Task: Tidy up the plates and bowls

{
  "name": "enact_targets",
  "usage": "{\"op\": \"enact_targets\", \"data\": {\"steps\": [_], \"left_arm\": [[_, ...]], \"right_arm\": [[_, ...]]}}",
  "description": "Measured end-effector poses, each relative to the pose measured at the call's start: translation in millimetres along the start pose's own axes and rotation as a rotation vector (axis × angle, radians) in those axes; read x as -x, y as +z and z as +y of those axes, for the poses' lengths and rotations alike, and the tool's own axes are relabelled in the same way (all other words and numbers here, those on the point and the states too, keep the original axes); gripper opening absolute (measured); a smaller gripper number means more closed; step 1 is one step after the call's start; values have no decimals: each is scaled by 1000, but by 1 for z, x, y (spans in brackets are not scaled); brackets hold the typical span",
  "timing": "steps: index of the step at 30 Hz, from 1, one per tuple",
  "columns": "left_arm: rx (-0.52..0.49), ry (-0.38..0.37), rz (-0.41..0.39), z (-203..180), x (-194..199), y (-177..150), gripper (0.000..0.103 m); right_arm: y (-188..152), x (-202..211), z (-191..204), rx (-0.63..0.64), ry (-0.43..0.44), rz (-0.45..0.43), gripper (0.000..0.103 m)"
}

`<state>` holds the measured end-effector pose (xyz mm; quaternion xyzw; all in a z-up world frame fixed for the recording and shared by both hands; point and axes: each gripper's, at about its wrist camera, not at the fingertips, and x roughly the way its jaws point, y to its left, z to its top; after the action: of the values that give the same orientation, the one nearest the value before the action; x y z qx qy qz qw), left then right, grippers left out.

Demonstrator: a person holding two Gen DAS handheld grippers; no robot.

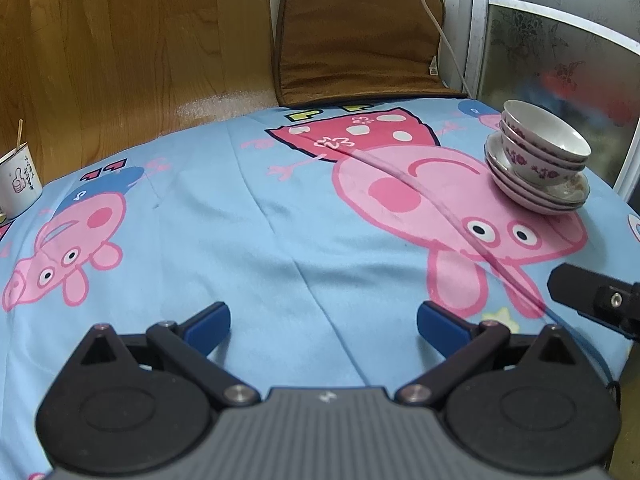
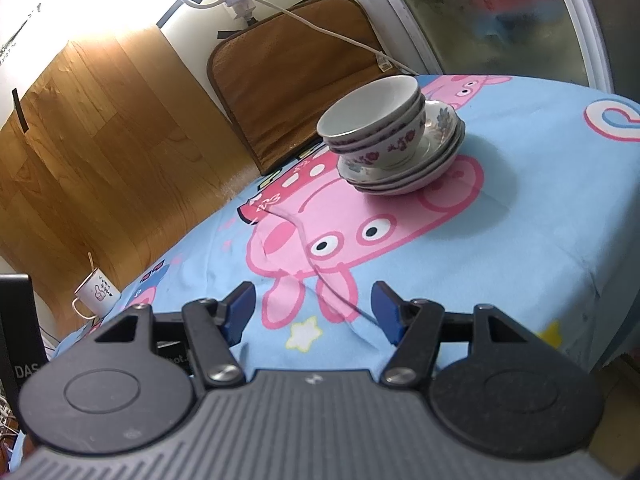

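stack: bowls (image 2: 374,128) nested on plates (image 2: 404,176), 12 o'clock of right gripper (image 2: 313,312) | both grippers wide, empty; left gripper (image 1: 323,326) idle | advice: top bowl's rim to be pinched, lifted straight

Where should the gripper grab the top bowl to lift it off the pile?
Grip the top bowl by its rim, one jaw inside and one outside. Its walls are nested into the bowls below, so only the rim sticks out. The stack leans toward the right gripper, whose jaws are open and empty, so coming from that near side, slightly above, probably works best.
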<state>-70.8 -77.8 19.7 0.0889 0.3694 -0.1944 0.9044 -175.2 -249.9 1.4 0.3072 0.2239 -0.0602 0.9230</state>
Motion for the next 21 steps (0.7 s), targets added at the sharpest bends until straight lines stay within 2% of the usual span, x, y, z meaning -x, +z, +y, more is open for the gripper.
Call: {"op": "enact_targets", "data": {"steps": [21], "left_arm": [[-5, 34, 32, -3, -5, 1, 103]], "right_arm": [[0, -1, -2, -15, -3, 6, 66]]}}
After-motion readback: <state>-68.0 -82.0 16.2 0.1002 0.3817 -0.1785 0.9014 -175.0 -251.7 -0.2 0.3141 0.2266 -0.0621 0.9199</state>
